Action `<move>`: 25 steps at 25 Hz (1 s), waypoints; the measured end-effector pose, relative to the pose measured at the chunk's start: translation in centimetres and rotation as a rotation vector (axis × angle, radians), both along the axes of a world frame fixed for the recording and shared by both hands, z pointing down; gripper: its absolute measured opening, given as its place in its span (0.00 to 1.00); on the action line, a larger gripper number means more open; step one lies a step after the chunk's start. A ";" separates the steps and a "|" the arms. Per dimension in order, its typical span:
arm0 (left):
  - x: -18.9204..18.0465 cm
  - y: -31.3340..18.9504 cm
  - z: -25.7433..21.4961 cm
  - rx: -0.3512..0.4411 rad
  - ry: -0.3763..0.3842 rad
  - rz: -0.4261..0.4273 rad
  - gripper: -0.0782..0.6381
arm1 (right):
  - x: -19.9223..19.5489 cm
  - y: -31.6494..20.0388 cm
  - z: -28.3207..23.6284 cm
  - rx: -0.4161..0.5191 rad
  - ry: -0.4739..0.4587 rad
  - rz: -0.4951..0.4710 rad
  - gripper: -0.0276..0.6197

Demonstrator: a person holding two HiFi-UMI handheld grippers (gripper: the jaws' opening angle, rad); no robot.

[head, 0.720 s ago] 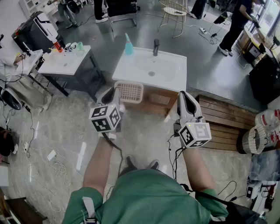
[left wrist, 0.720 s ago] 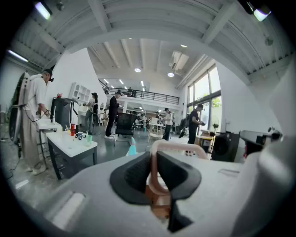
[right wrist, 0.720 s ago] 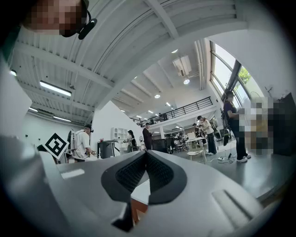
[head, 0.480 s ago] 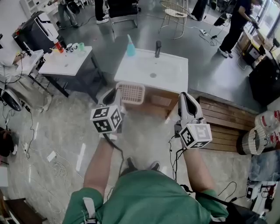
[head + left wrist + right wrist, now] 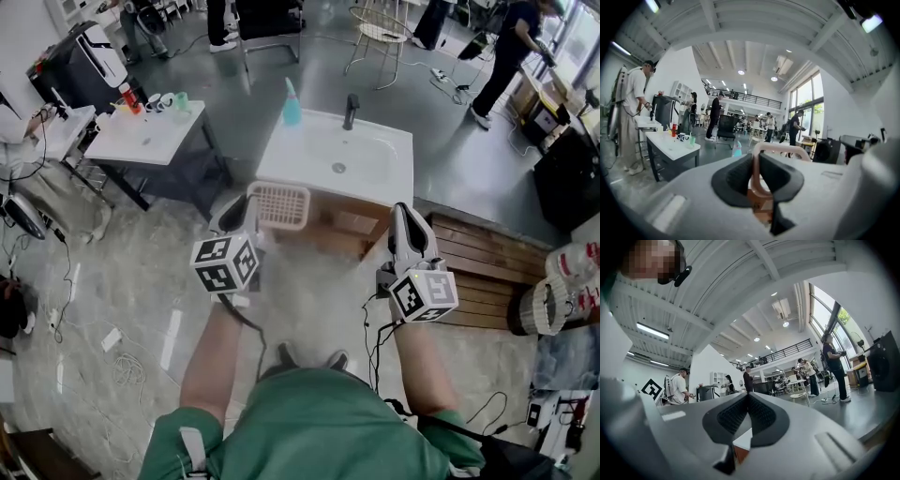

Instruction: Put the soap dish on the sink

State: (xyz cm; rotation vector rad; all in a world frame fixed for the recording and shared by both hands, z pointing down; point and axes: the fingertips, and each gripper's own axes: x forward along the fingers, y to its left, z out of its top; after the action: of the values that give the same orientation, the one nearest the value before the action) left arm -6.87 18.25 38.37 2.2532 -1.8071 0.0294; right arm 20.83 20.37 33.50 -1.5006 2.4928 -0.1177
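Observation:
The soap dish is a pale pink slatted tray. My left gripper is shut on its left rim and holds it in the air just before the front left corner of the white sink. In the left gripper view the dish's pink rim arches up from between the closed jaws of the left gripper. My right gripper hangs in front of the sink's right corner, apart from the dish. In the right gripper view the right gripper is shut with nothing held.
A dark faucet and a blue bottle stand at the sink's back edge. A white table with cups is to the left. A wooden bench and a wicker basket are to the right. People stand beyond.
The sink has shifted a little right and lower in the head view. Both grippers have hardly moved in frame, and the dish stays in the left one.

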 end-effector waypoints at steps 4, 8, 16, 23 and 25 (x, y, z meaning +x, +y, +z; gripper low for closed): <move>-4.5 -0.7 -0.4 0.017 0.021 -0.005 0.17 | -3.6 -0.3 -1.1 0.030 0.007 0.012 0.05; -8.1 -1.2 -0.5 0.031 0.042 0.003 0.17 | -6.5 -0.3 -1.5 0.043 0.021 0.041 0.05; -10.8 -3.2 0.1 0.024 0.069 0.003 0.17 | -8.3 -1.3 -0.9 0.017 0.054 0.060 0.05; -9.8 -6.2 1.6 0.004 0.066 -0.002 0.17 | -8.9 -5.8 0.6 0.005 0.033 0.010 0.05; -9.6 -7.4 1.8 -0.004 0.062 -0.009 0.17 | -9.1 -7.6 0.5 0.007 0.026 -0.011 0.05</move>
State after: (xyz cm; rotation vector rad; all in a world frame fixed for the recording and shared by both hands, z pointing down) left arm -16.46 10.81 40.13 2.2178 -1.7846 -0.0378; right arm 11.68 12.72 34.04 -1.4956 2.5191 -0.0926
